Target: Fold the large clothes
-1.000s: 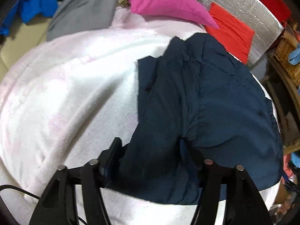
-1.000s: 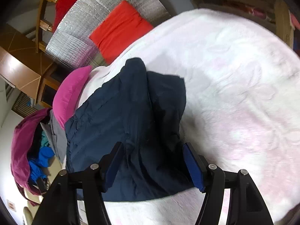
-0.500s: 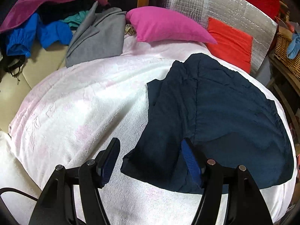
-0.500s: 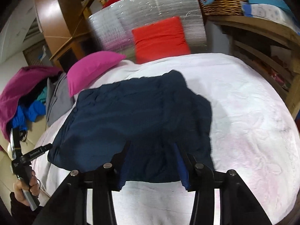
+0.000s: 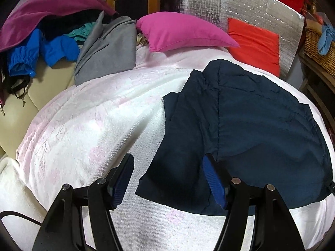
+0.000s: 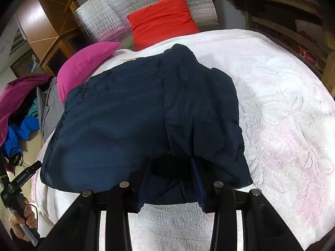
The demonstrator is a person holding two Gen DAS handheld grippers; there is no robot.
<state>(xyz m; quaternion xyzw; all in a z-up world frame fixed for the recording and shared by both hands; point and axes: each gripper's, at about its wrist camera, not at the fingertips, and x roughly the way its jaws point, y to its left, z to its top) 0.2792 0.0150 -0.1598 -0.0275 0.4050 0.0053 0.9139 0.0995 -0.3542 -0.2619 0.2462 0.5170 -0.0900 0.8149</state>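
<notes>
A magenta pillow lies at the far edge of the white, pink-patterned blanket. Just beside it, a red cushion leans against a silver foil sheet. A grey garment drapes over the blanket's far left edge, next to a heap of blue, teal and maroon clothes on a beige seat. A wicker basket stands at the right edge of the left-wrist view, and a wooden cabinet stands behind.

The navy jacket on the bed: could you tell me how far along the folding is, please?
Partly done: the navy jacket lies on the white blanket with one side already folded over its middle. In hand: the right gripper is closed on its near hem, while the left gripper hangs open above the near corner. Left: folding it smaller.
</notes>
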